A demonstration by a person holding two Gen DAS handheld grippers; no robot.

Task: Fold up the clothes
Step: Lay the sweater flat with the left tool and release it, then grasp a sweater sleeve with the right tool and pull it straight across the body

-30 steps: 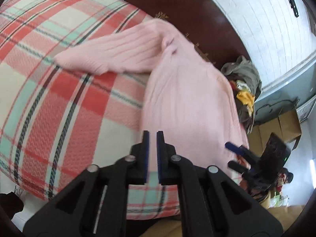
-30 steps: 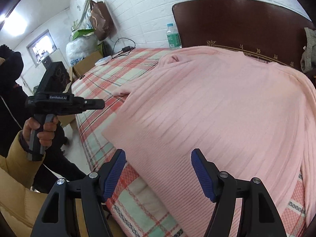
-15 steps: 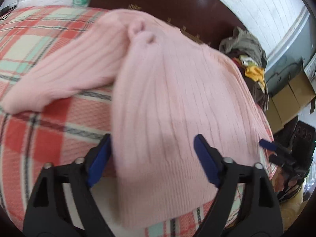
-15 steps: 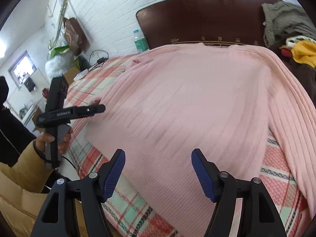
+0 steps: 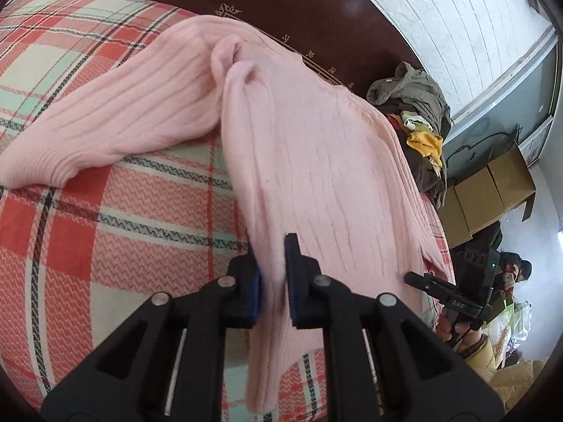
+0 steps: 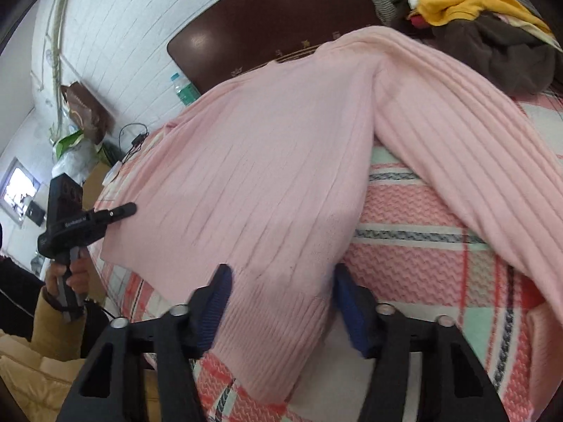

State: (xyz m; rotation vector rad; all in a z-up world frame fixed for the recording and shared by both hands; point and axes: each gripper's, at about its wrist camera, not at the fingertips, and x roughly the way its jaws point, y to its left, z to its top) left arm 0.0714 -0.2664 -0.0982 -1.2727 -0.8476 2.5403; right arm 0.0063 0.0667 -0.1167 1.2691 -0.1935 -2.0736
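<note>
I see the sweater (image 5: 316, 161) spread on the bed (image 5: 105, 232), its neck toward the headboard (image 5: 281, 7) behind it. One sleeve (image 5: 105, 119) lies out to the left on the bedcover. A clothes pile (image 6: 485, 28) sits at the right by the headboard, a bottle (image 6: 183, 91) at the left.

One pink sweater (image 5: 316, 161) lies on one plaid bed (image 5: 105, 232), with one pile of clothes (image 5: 418, 112), one plastic bottle (image 6: 183, 89), one dark headboard (image 6: 267, 31) and two cardboard boxes (image 5: 489, 190).
</note>
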